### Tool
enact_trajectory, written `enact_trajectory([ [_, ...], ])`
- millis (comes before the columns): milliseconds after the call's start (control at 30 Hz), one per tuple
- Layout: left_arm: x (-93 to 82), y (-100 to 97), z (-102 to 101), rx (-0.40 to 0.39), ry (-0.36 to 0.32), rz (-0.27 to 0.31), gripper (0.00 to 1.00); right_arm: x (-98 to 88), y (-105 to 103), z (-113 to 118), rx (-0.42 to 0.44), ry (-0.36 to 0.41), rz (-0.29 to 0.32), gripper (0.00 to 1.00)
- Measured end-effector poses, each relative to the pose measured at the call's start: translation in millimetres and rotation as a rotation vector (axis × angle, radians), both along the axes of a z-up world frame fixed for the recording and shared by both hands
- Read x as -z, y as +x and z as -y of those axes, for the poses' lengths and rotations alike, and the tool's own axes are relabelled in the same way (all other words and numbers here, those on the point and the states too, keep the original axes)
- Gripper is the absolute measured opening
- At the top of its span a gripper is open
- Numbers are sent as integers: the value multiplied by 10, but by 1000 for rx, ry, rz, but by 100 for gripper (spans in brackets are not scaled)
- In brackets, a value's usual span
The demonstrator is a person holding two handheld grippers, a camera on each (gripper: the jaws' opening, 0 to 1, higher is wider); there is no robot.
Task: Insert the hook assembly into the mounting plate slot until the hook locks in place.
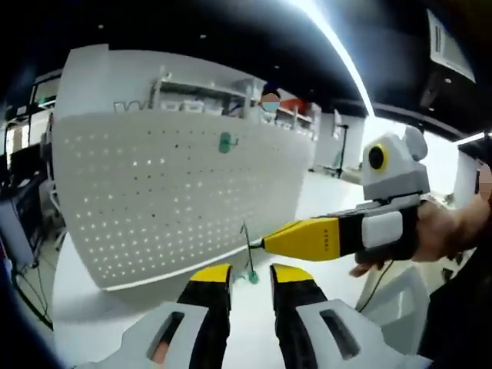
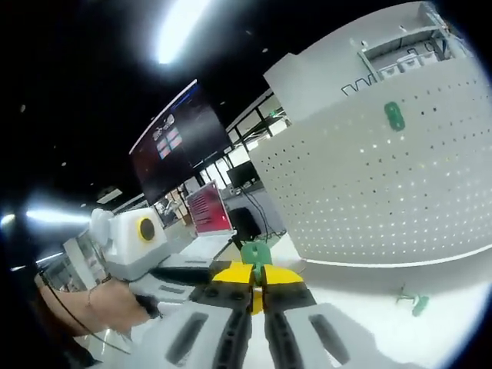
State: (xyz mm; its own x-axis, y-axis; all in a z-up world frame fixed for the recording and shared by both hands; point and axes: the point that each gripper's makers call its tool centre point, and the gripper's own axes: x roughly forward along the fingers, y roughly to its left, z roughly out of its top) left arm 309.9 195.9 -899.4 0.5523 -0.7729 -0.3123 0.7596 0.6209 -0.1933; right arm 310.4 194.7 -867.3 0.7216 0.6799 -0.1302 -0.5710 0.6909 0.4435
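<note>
A white pegboard mounting plate (image 1: 169, 200) (image 2: 384, 184) stands upright on the white table. One green hook (image 1: 224, 142) (image 2: 393, 115) is fixed high on the plate. A second green hook with a thin wire (image 1: 251, 275) (image 2: 416, 304) lies on the table in front of the plate. In the right gripper view my right gripper (image 2: 256, 270) is shut on a small green hook piece (image 2: 256, 252), well short of the plate. That gripper (image 1: 265, 244) reaches in from the right in the left gripper view. My left gripper (image 1: 250, 275) is open and holds nothing.
The white table (image 1: 84, 300) runs under and in front of the plate. A person's hand (image 1: 446, 231) holds the right gripper, and another hand (image 2: 108, 304) holds the left one. Monitors (image 2: 181, 150) and shelving (image 1: 207, 92) stand behind.
</note>
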Motion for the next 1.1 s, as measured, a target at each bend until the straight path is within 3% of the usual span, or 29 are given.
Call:
enact_trajectory([
  [167,-4,-25,-44,2,-26,-2,48,8,9,75,5,-7,2,0],
  [233,-18,-42,-43,11,-26,21,57,15,16,111,14,-14,6,0],
  [300,-43,-36,-60,5,-10,68,59,16,24,134,23,-20,13,0],
  [467,-78,-48,-62,-1,-38,69,77,-1,29,140,24,-37,35,0],
  [600,-67,-55,-64,0,-20,89,82,0,51,164,41,-45,42,0],
  [700,-29,-70,-50,1,-19,69,91,16,45,160,43,-55,47,0],
  [900,-16,-106,19,3,-57,32,99,15,51,143,42,-62,54,0],
  [1100,-47,-105,43,6,-68,26,100,-68,153,177,71,-70,95,0],
])
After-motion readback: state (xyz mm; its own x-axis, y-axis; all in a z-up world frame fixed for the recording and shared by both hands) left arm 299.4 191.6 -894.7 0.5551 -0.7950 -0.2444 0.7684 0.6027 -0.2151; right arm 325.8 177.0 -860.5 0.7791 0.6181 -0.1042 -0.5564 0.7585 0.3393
